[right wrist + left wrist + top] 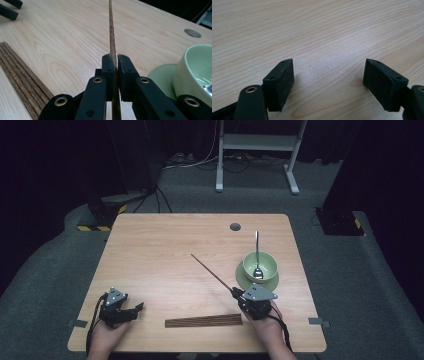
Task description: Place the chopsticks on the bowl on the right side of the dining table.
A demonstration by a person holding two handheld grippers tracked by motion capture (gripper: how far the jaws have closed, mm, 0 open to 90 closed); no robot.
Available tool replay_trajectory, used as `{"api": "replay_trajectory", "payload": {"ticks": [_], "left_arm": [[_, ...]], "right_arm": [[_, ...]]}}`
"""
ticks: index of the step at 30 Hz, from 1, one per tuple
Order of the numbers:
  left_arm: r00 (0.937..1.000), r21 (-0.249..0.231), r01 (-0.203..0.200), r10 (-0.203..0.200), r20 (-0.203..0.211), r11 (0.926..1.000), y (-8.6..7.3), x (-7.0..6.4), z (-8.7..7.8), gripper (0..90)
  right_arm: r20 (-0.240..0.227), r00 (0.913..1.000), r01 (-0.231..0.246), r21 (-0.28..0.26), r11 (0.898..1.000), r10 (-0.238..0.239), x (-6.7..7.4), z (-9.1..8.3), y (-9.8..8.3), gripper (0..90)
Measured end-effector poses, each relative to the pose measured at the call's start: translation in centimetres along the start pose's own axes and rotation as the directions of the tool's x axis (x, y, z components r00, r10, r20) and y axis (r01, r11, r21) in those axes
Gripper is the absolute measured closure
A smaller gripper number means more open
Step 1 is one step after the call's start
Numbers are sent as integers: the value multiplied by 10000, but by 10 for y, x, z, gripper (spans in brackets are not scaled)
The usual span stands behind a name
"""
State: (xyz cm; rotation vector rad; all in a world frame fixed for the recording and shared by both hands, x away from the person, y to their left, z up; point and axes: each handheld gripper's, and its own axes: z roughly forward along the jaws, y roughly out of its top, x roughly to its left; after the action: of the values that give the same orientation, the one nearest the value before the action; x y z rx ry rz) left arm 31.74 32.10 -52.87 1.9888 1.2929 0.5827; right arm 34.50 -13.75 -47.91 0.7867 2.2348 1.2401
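Spoon [257, 255] stands in bowl [260, 265] on saucer [245, 279]; right jaws pinch chopstick [212, 273], left spread.

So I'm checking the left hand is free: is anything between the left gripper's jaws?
No: in the left gripper view the left gripper has its jaws wide apart over bare table.

The pale wooden table [62, 45] shows a printed-looking grain under a smooth, faintly sheened finish. The single dark brown wooden chopstick [112, 37] has a fine streaked grain and a matt surface, as does the bundle of dark brown wooden chopsticks [22, 75]. The light green ceramic bowl [197, 67] and its light green saucer [162, 77] look glazed and glossy. The spoon [257, 255] is shiny metal. The black gripper pads [284, 82] look rough and matt, with brass-coloured rivets.
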Motion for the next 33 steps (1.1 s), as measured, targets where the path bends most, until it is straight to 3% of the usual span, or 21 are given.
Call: {"api": "replay_trajectory", "payload": {"ticks": [16,33], "left_arm": [[10000,-6,-2,2,-1,10000,0,0,0,248],[10000,-9,-33,33,-17,10000,0,0,0,251]], "right_arm": [[190,9998,16,-535,9986,-6,0,-12,6,844],[735,9965,-340,-643,9974,387,-17,-21,2,844]]}}
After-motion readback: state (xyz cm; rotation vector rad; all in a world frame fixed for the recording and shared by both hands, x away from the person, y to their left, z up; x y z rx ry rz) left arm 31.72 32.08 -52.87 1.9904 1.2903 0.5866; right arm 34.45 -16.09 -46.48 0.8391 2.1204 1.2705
